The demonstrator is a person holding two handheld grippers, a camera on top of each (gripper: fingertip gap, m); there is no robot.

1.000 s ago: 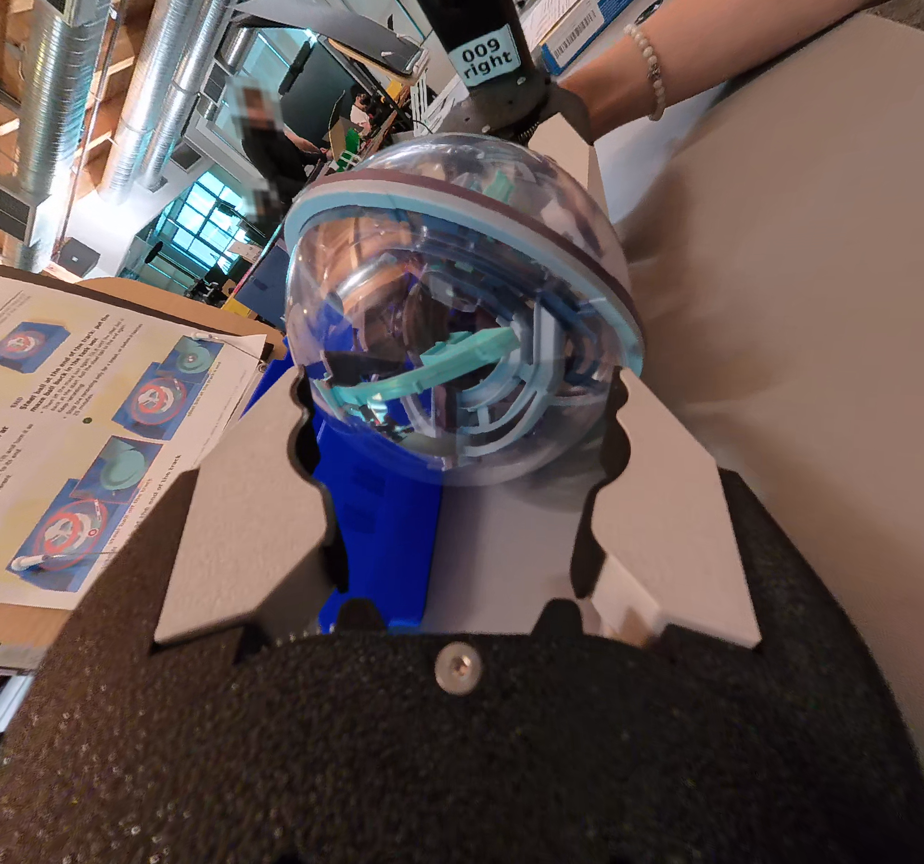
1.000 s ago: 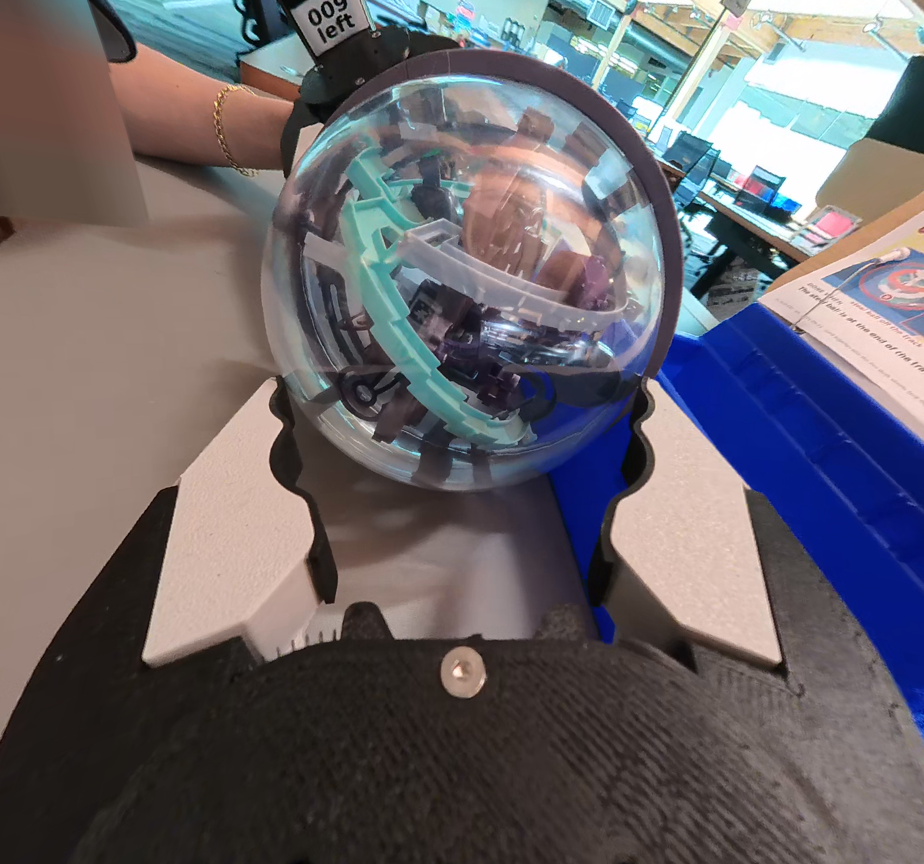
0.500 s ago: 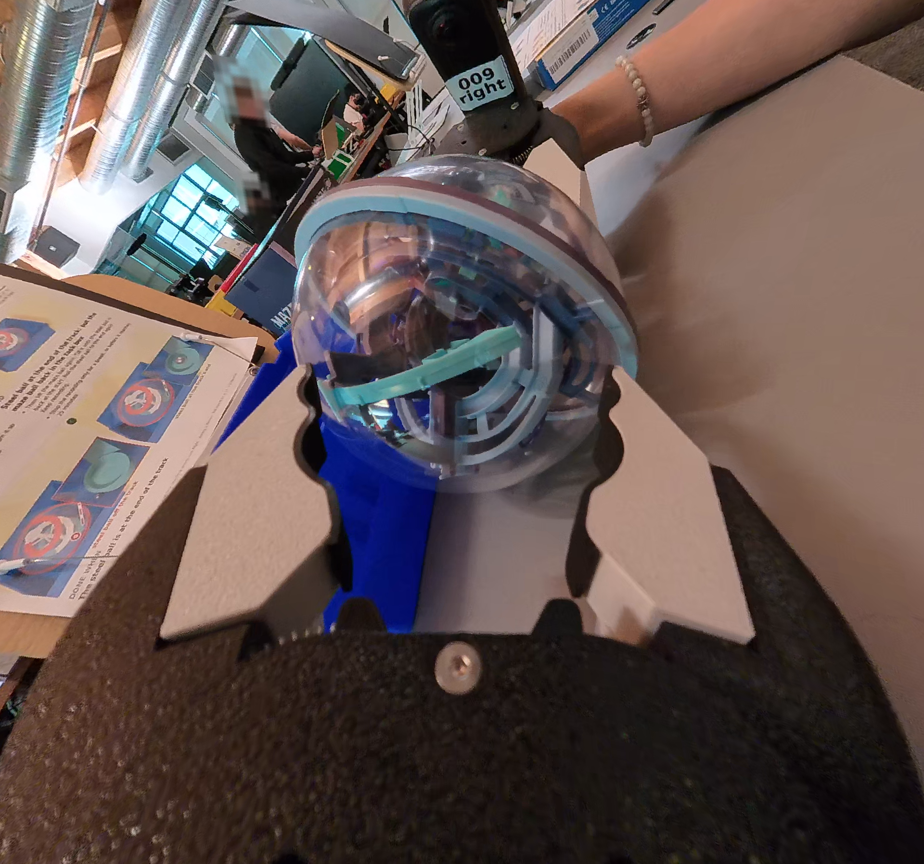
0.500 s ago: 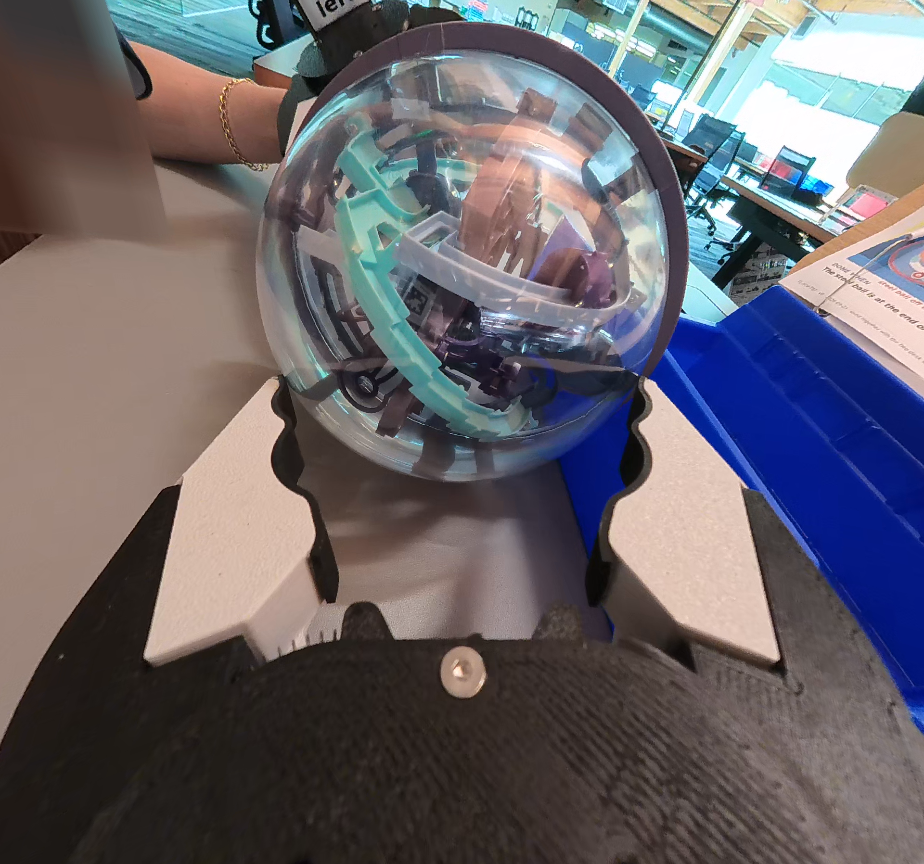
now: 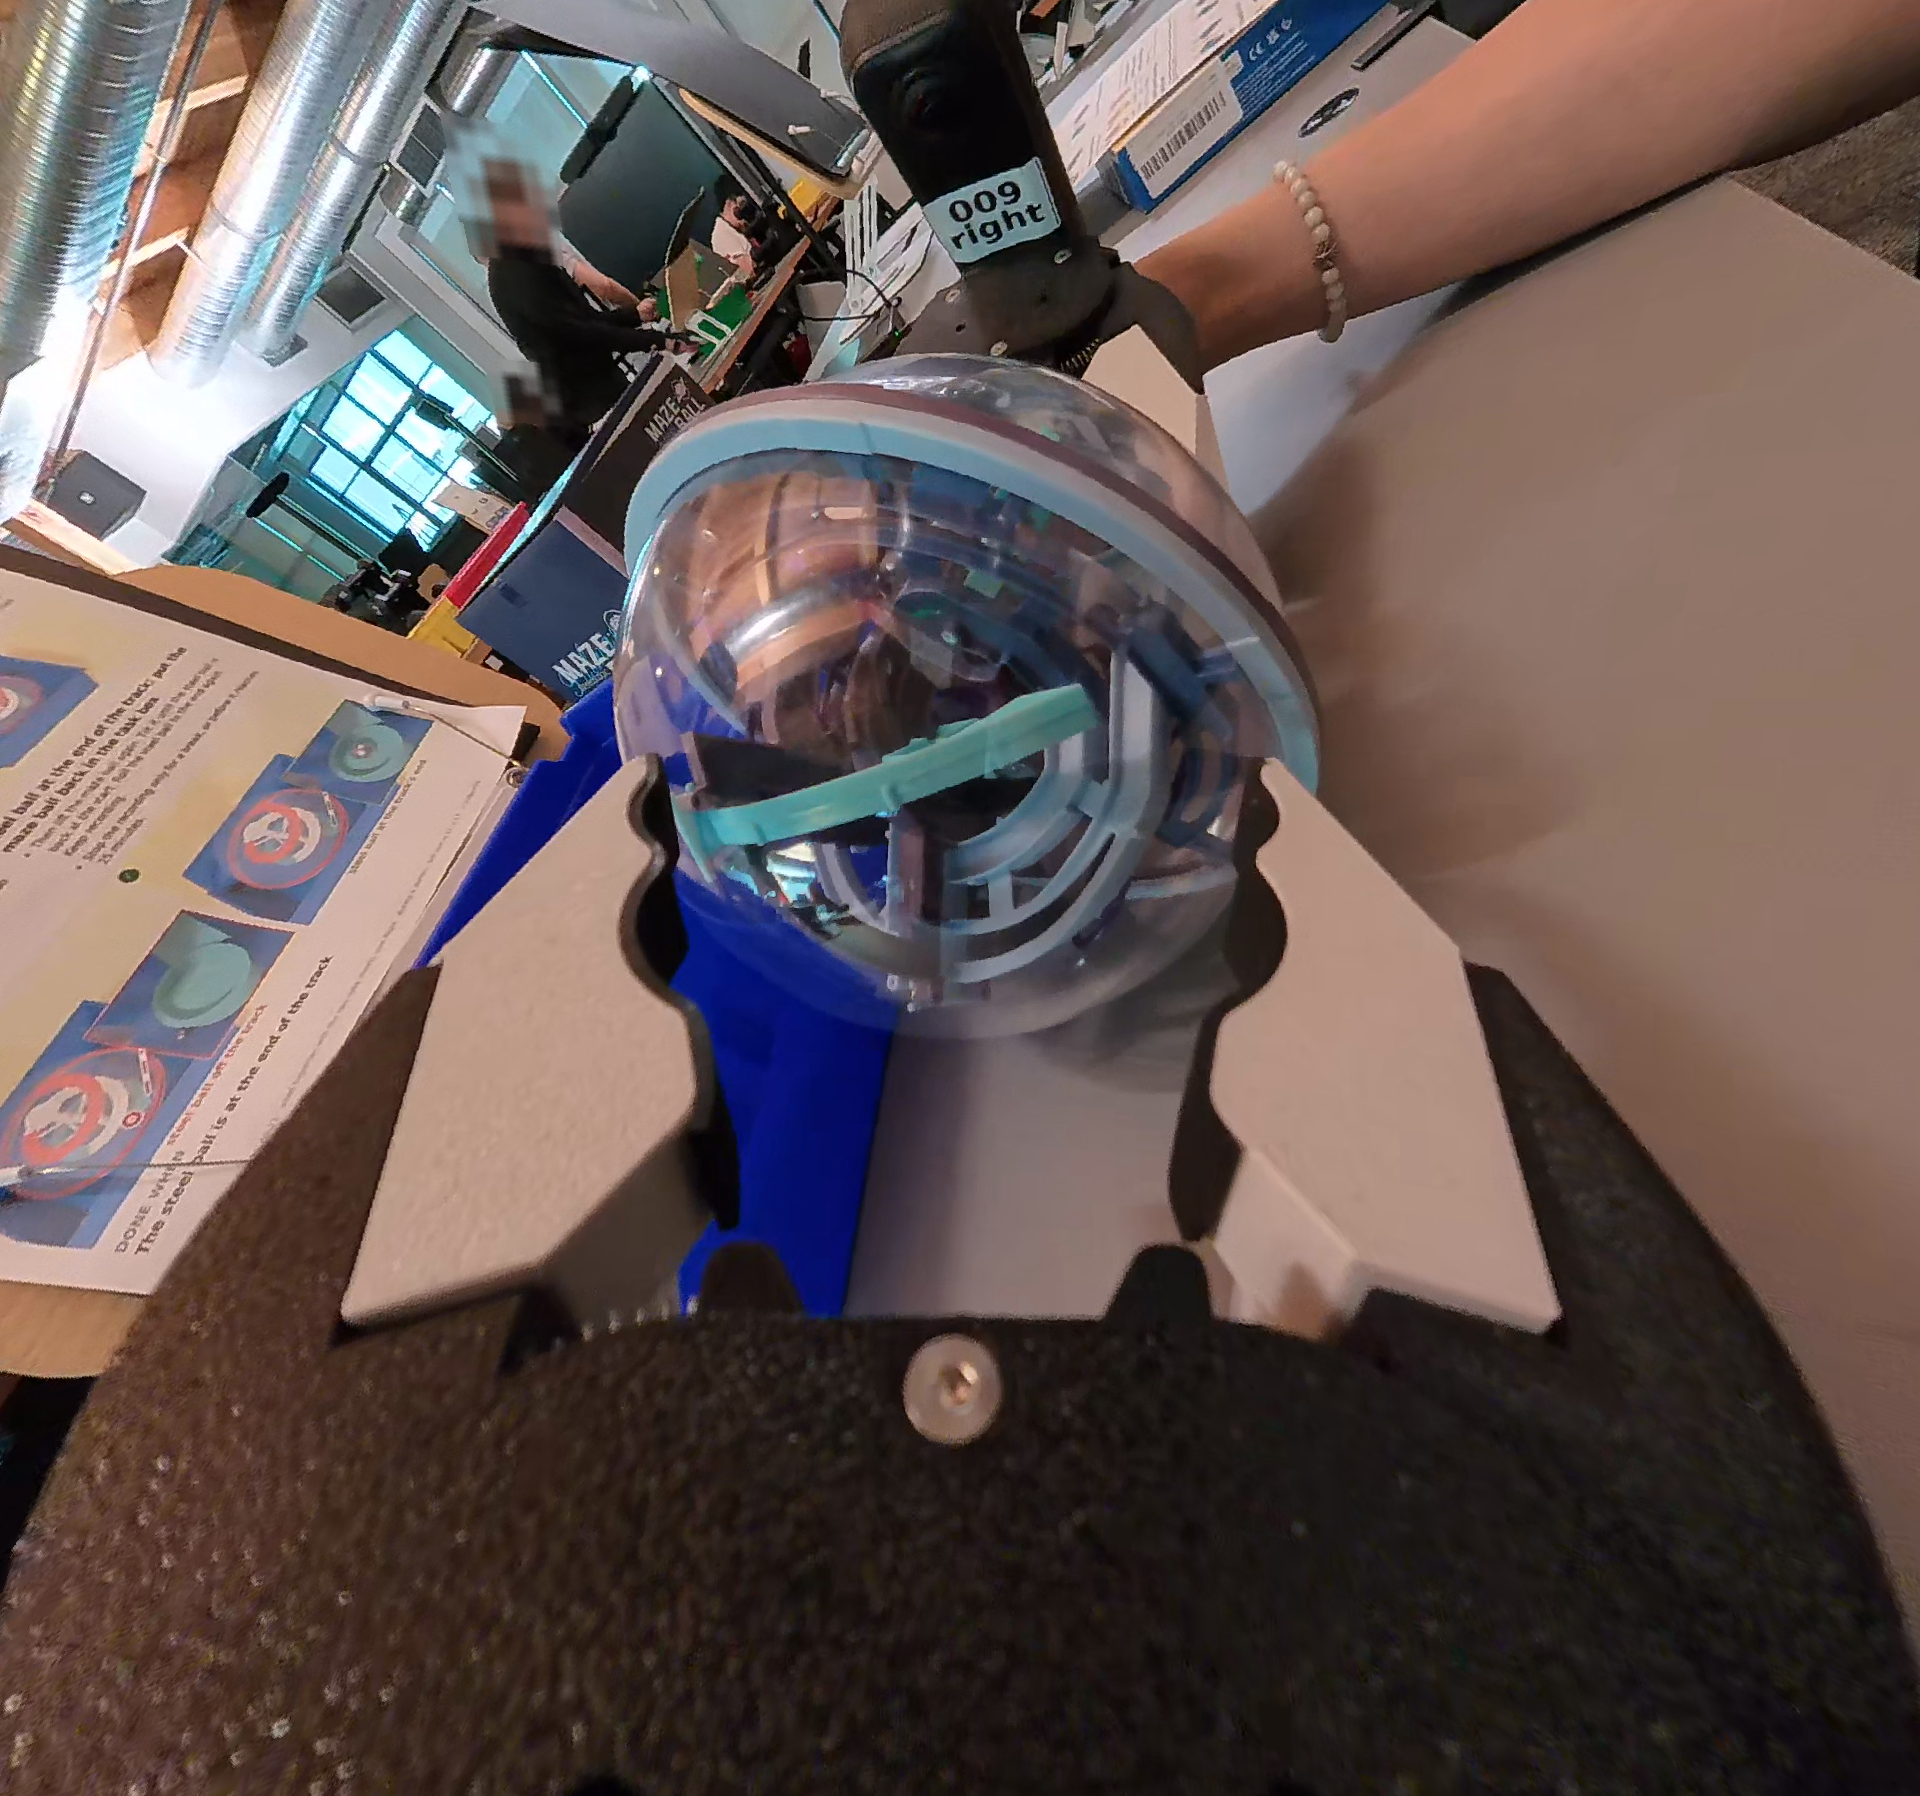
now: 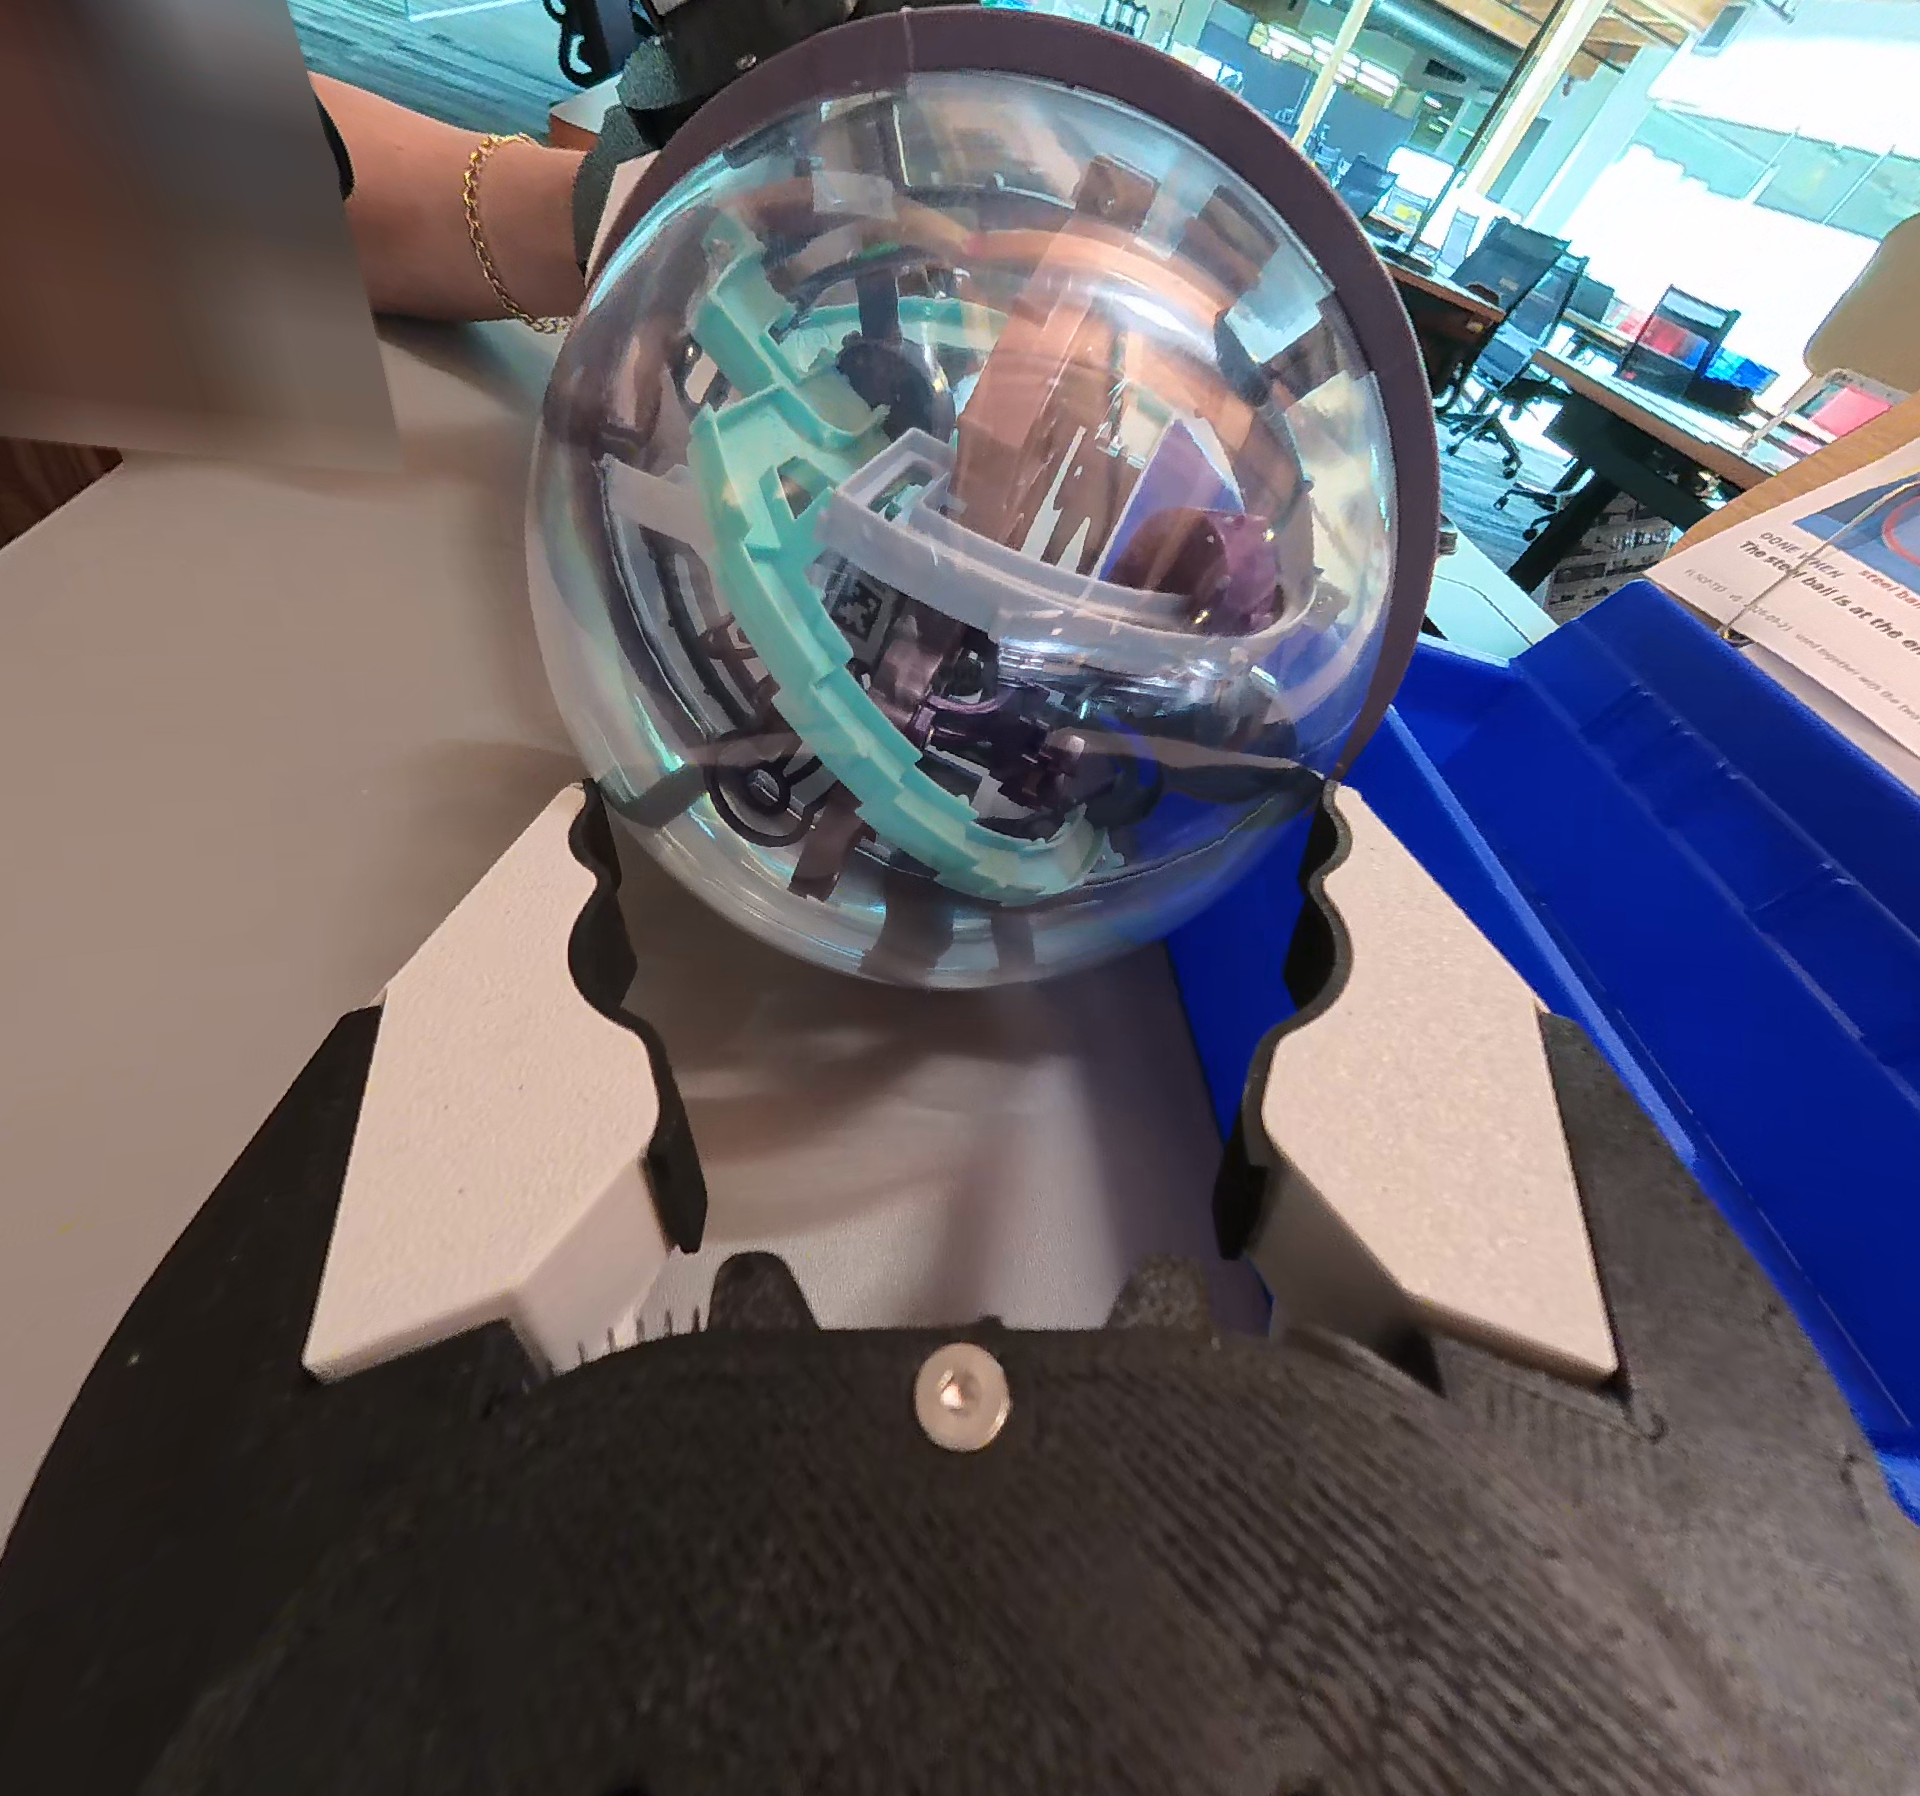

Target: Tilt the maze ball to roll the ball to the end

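Between the two claws sits the maze ball (image 5: 961, 697), a clear globe with teal, grey, brown and purple tracks inside and a band around its middle. From the left wrist view, the left claw (image 5: 951, 873) reaches forward with its two fingers (image 5: 540, 1008) spread wide; the globe's lower half lies between their tips, the black wavy pads pressing its sides, so the left claw grips the maze ball. Its band is tilted here, high on the left and running down to the right. Beyond the globe, the other claw's black body with its sticker shows, held by a hand with a bead bracelet.

From the right wrist view, the right claw (image 6: 956, 863) does the same from the opposite side: its fingers (image 6: 488, 1050) bracket the globe (image 6: 987, 499) low down, pads against the shell, gripping it. A dark purple band arcs over the top and down the right side. The small steel ball inside cannot be made out in either view.

Under the globe is a grey table (image 6: 229, 707), and its underside seems to hang just above the surface. Beside it stands a blue bin (image 6: 1662, 863), and past that an instruction sheet (image 5: 187, 863) with pictures lies on brown board.
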